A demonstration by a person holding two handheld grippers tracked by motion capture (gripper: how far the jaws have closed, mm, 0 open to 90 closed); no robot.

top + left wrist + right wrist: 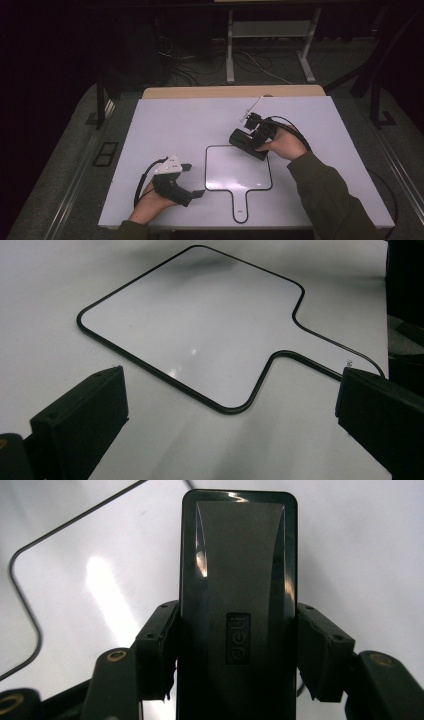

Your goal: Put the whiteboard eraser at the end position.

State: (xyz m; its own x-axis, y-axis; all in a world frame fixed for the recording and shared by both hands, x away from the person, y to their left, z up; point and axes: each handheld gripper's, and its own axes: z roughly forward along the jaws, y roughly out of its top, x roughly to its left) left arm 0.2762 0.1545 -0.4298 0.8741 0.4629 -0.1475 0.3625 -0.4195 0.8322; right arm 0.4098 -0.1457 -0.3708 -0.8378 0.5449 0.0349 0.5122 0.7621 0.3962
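Right gripper (248, 141): clamping a black eraser block (239, 600) by its two long sides, carrying it just over the top right corner of the small whiteboard (235, 172).
Eraser axis: running straight out from the jaws in the right gripper view, long end pointing away from the hand.
Where the board is lying: below and to the left of the eraser in the high view, flat on the white table (175, 120), handle pointing toward the person.
Left gripper (192, 180): sitting wide open, holding nothing, just beside the board's left edge (150, 367), nearer the handle.
In the way: nothing lying on the board; my guess is a wipe is coming, and the eraser is needing only to drop down.
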